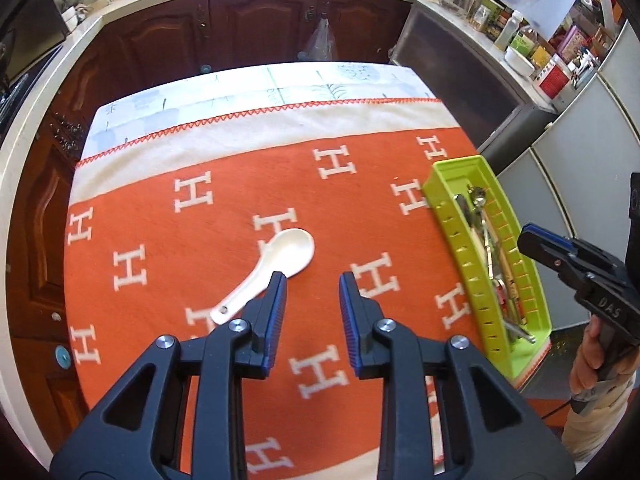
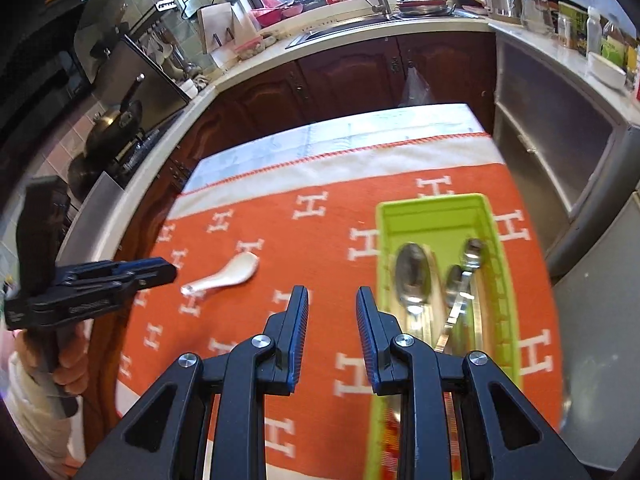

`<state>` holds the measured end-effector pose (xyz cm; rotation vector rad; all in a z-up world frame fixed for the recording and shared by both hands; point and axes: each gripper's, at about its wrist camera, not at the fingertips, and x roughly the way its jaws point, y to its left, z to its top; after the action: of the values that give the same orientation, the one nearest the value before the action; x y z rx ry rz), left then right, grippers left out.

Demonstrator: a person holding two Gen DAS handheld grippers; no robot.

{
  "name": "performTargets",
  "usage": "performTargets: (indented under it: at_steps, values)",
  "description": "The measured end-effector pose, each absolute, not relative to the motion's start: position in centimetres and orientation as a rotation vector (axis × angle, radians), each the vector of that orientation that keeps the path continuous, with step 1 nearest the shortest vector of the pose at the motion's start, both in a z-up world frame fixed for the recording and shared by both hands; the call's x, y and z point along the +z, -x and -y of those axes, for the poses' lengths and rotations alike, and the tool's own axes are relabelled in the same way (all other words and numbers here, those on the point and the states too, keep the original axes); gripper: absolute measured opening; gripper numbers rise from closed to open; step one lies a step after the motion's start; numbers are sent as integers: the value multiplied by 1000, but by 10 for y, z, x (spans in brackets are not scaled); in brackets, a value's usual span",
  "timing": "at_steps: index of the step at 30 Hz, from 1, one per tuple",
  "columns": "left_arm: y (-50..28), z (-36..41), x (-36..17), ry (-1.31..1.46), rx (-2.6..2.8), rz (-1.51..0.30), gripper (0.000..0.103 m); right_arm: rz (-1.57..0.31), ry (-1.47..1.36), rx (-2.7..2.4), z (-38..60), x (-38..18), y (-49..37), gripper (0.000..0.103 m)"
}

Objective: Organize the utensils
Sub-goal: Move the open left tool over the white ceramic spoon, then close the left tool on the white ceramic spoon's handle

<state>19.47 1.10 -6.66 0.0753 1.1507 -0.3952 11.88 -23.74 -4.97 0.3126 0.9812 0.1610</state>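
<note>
On the orange cloth (image 1: 168,184) lies a white spoon (image 1: 276,264); the left gripper (image 1: 313,296), wide and empty, could push its smooth handle away.

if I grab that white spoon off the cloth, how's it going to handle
The white spoon looks like glazed ceramic, so probably stiff, slick and breakable if dropped. Its rounded bowl may rock. The handle, nearest the open left gripper, seems the easier hold.

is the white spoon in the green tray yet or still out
Out. The white spoon lies bowl-up on the orange cloth, well apart from the green tray, which holds metal utensils.
</note>
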Motion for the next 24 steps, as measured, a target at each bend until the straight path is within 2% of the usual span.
performTargets:
  at_steps: [5, 13, 24]
  values:
    - [-221, -19, -93, -131, -414, -1192, 24, -1006, -358, 167, 210, -61, -146, 25]
    - [-246, -13, -146, -170, -514, -1265, 24, -1075, -387, 184, 173, -110, -176, 25]
    - [-262, -4, -177, -215, -578, -1275, 24, -1083, -417, 215, 165, -151, -196, 25]
